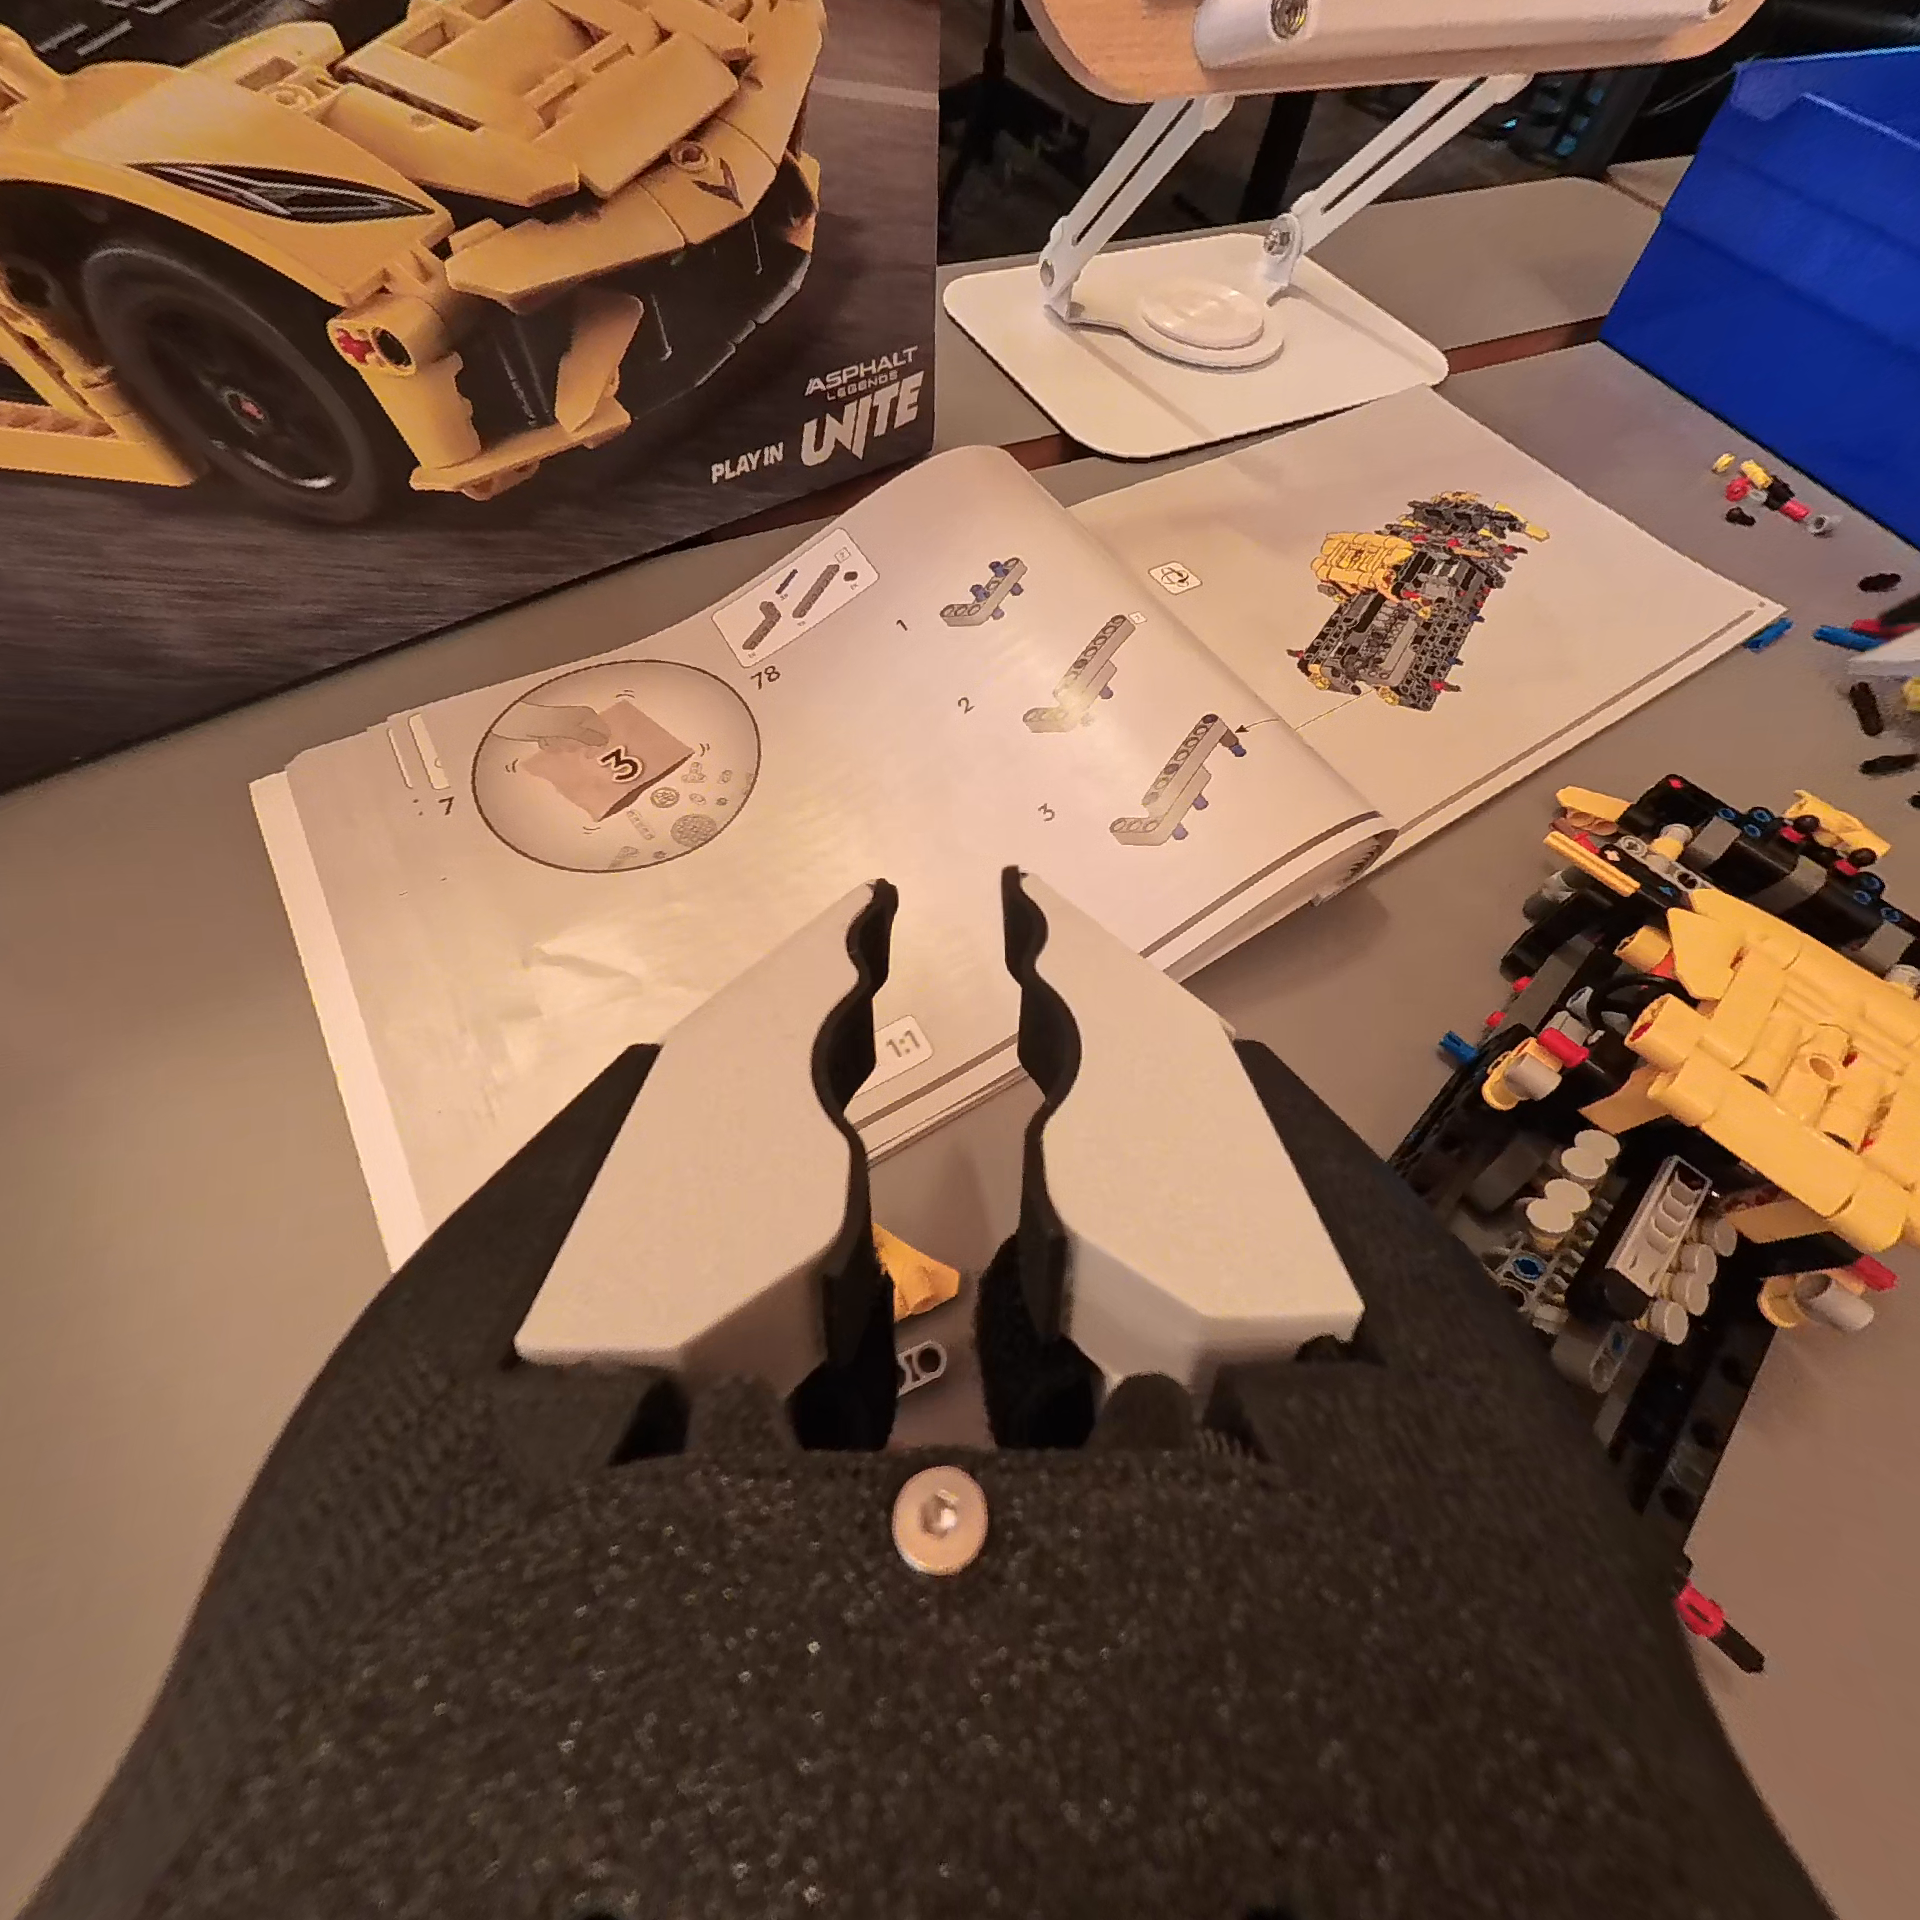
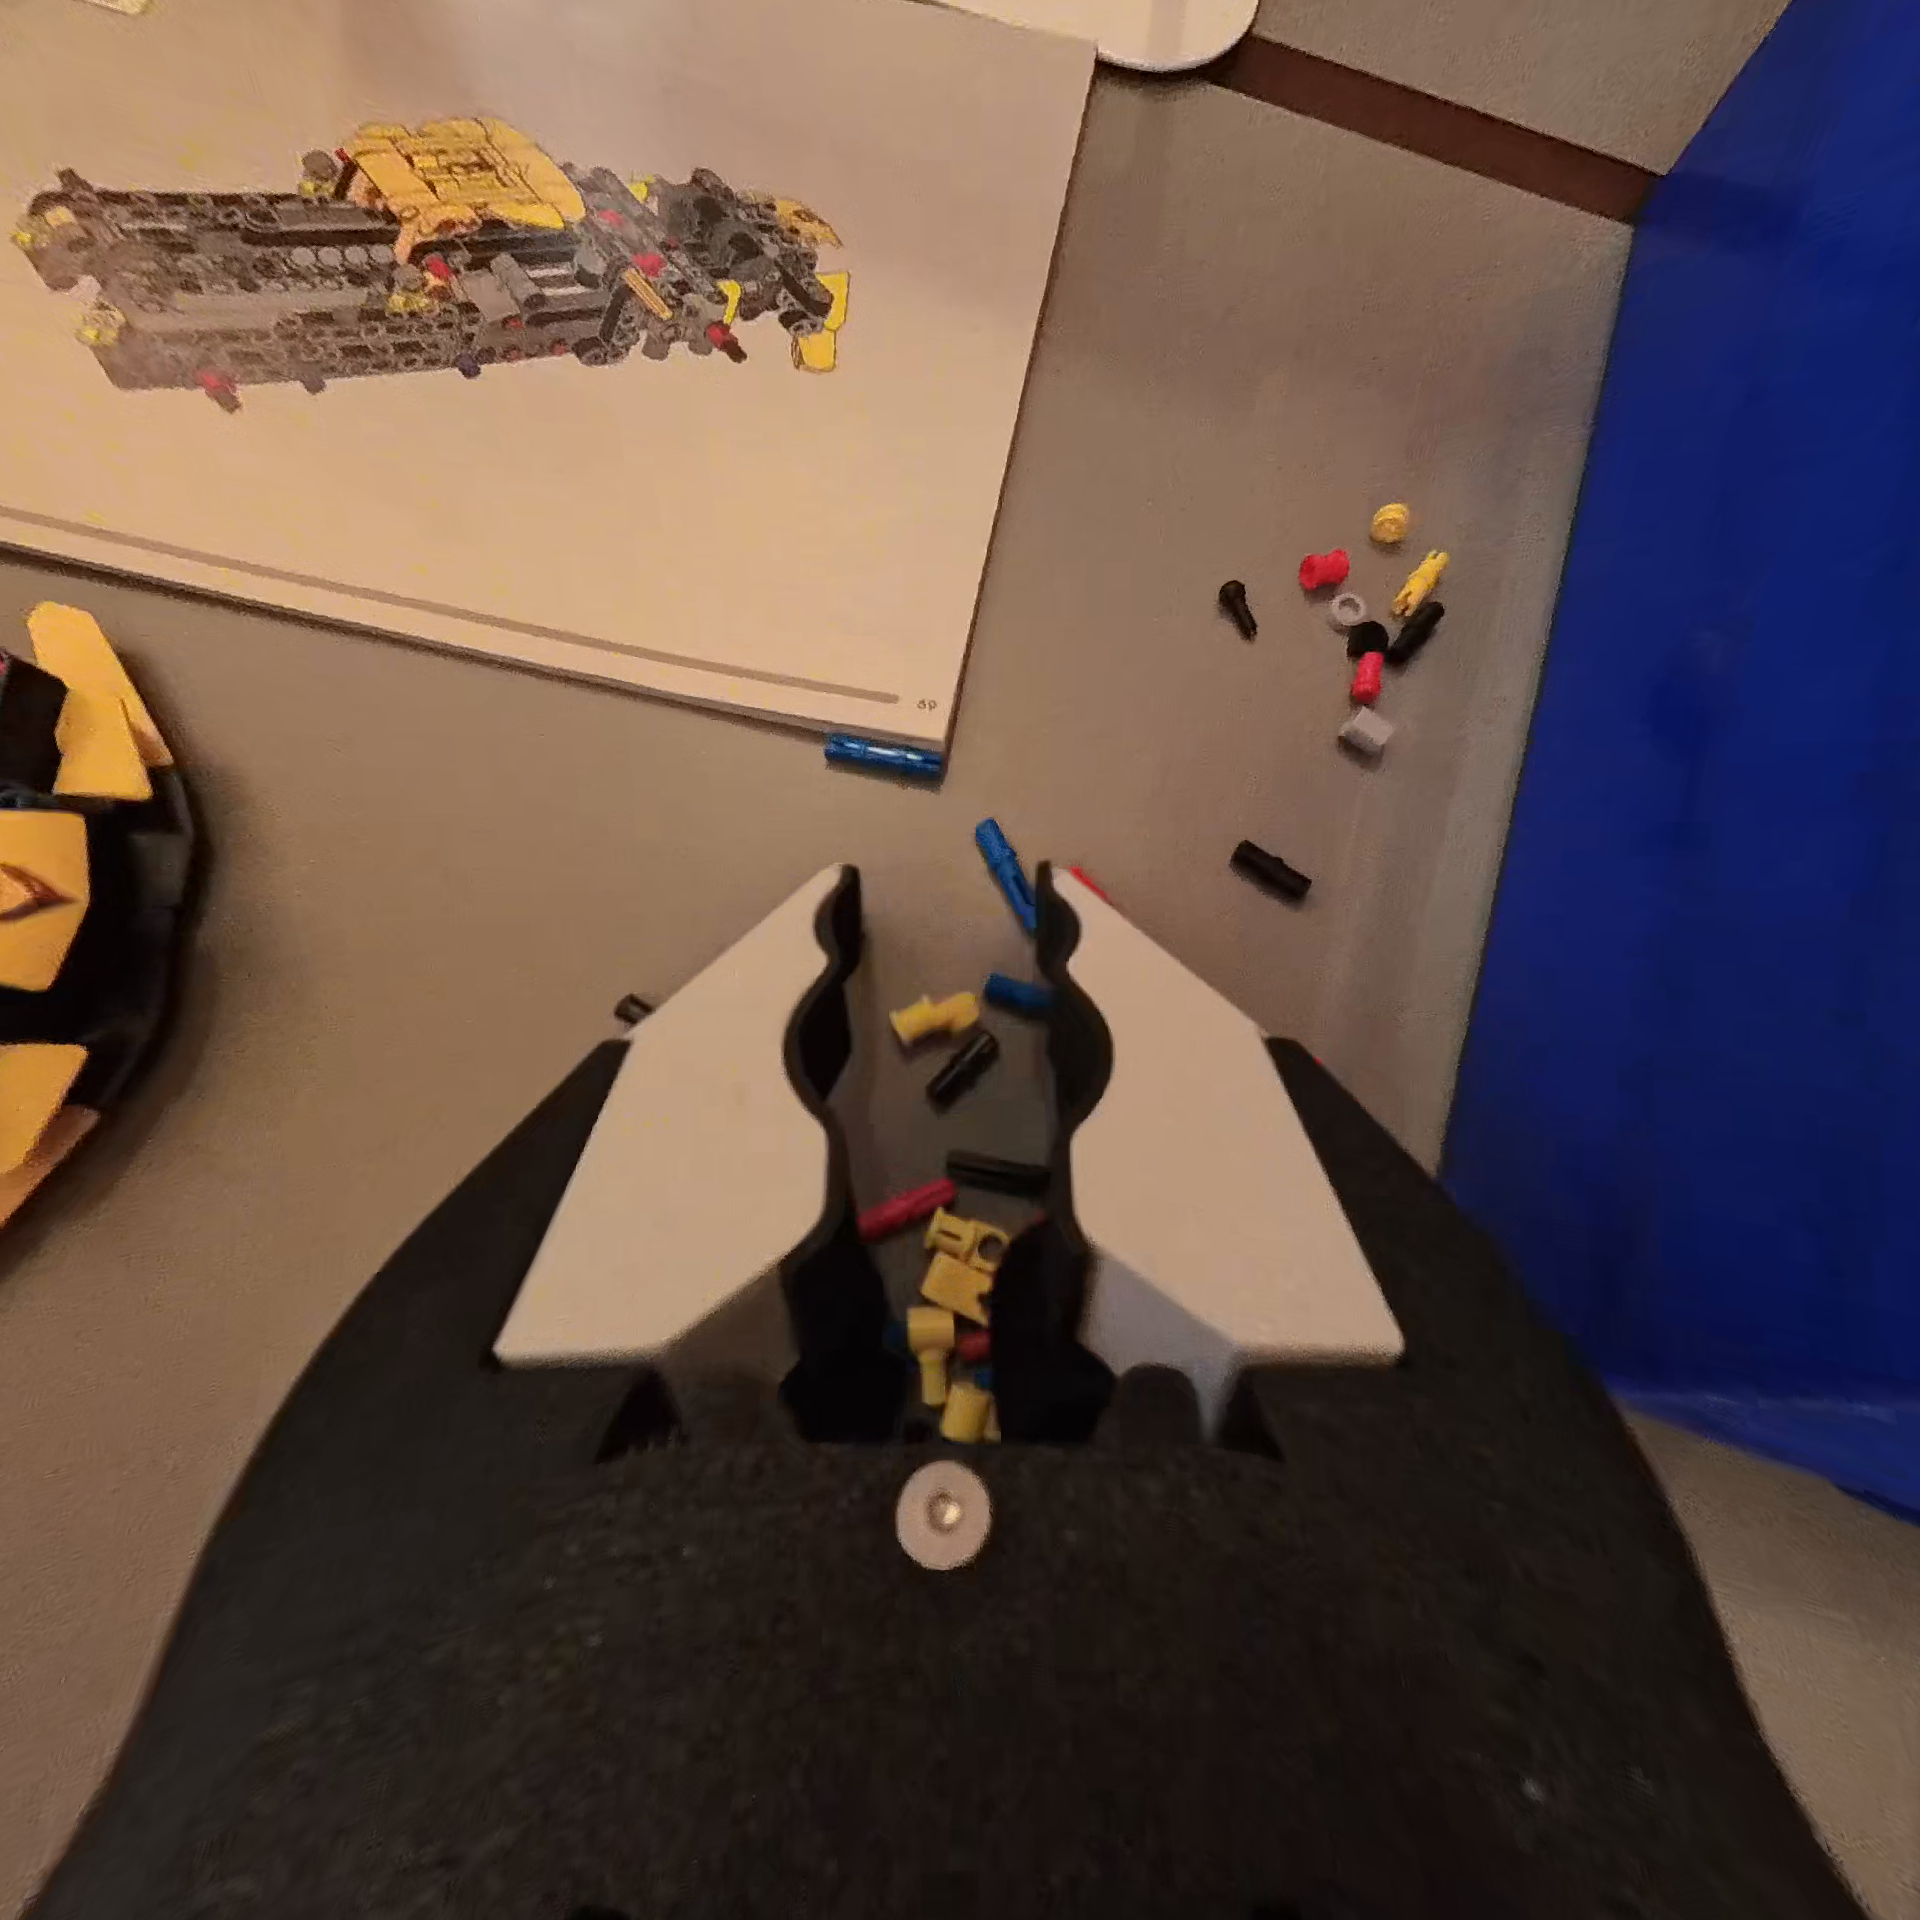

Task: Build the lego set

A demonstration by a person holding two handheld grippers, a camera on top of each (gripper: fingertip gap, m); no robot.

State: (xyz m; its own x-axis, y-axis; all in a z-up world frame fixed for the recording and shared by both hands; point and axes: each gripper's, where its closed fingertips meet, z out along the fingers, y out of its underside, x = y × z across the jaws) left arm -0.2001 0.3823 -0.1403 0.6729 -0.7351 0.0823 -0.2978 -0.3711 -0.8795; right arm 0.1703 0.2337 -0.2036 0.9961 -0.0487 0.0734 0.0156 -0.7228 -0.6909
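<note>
My left gripper (image 1: 943,883) is open and empty, hovering over the open instruction booklet (image 1: 582,935). The half-built yellow and black car model (image 1: 1714,1060) stands to its right on the grey table (image 1: 156,1143). My right gripper (image 2: 948,873) is open and empty above loose small pieces. A blue pin (image 2: 1003,868) lies on the table beside its right fingertip, not clamped. A yellow connector (image 2: 935,1016), a black pin (image 2: 961,1068) and a heap of yellow, red and black bits (image 2: 956,1299) lie on the table under the open jaws. The model's edge (image 2: 62,883) shows at the left.
The set's box (image 1: 416,260) stands at the back left, and a white stand (image 1: 1195,343) behind the booklet. A blue bin (image 2: 1714,727) walls off the right side. More pins (image 2: 1371,613) lie near it. Another blue pin (image 2: 883,753) lies at the booklet's corner (image 2: 935,717). Across from one pair of fingers to the other is roughly 40 cm.
</note>
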